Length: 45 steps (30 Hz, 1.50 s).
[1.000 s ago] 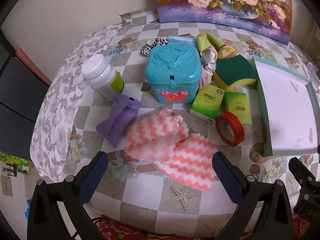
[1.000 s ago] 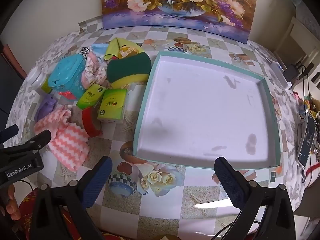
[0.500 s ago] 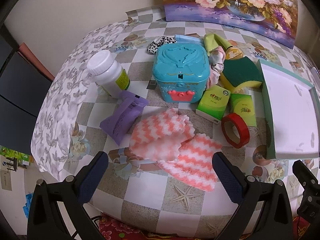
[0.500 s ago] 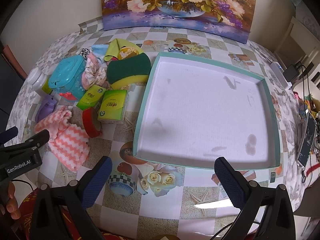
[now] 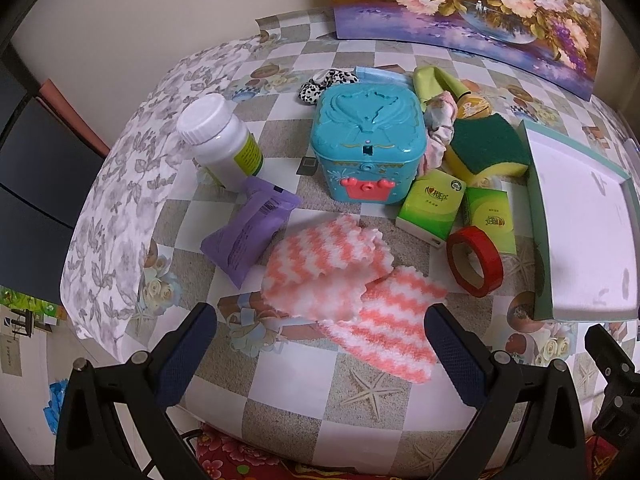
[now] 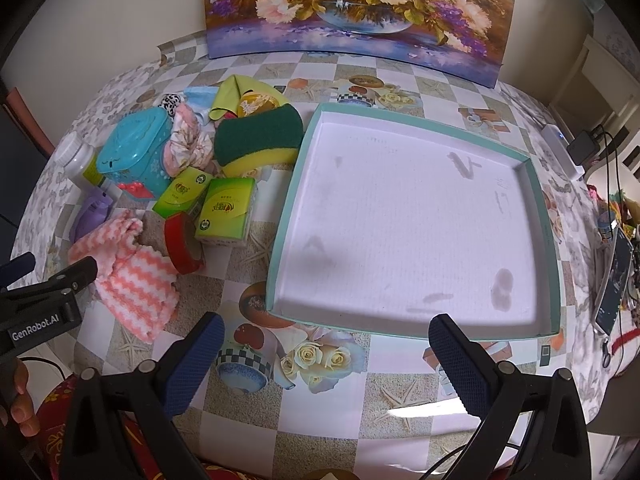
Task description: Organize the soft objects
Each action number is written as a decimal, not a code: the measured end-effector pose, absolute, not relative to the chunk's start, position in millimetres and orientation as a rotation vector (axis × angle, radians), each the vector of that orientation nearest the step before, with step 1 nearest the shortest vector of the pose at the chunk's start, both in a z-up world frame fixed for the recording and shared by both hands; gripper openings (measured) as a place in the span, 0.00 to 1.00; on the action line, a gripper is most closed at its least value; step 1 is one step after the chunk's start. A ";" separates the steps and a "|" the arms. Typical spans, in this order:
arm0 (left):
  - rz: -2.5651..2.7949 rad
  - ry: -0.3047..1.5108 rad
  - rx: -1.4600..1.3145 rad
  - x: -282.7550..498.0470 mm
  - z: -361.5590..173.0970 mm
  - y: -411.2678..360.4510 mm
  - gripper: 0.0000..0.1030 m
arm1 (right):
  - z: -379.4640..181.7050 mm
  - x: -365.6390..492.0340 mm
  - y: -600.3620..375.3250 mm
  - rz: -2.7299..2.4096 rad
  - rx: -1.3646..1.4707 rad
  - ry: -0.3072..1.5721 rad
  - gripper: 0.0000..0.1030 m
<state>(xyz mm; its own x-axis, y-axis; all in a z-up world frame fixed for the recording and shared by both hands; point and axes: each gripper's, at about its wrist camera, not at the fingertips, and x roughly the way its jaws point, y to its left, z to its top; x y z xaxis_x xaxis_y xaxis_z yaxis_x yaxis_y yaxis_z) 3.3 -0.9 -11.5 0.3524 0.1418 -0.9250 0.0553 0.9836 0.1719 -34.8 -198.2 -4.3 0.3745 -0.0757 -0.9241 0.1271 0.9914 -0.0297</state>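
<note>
Checkered table (image 6: 320, 408) | tray (image 6: 540, 216) empty | cloth (image 5: 352, 292) near front edge | both hand-held grippers (image 5: 320, 344) (image 6: 324, 356) spread, empty

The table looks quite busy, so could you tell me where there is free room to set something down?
The tray holds nothing. Bare cloth lies between its near rim and the right gripper. Crowded: left of the tray, from sponge to striped cloth.

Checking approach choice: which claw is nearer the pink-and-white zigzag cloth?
Left. The left claw hovers open directly over the pink-and-white zigzag cloth; the right claw sits beside it, before the tray.
</note>
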 end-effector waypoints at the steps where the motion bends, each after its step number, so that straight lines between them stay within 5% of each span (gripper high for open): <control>1: 0.057 1.212 0.183 3.3 -11.5 -0.6 1.00 | -4.7 -34.8 -198.0 -0.130 0.049 1.180 1.00; 45: 0.048 1.227 0.033 7.6 -13.0 21.7 1.00 | -7.4 -31.2 -186.4 -0.121 0.011 1.191 1.00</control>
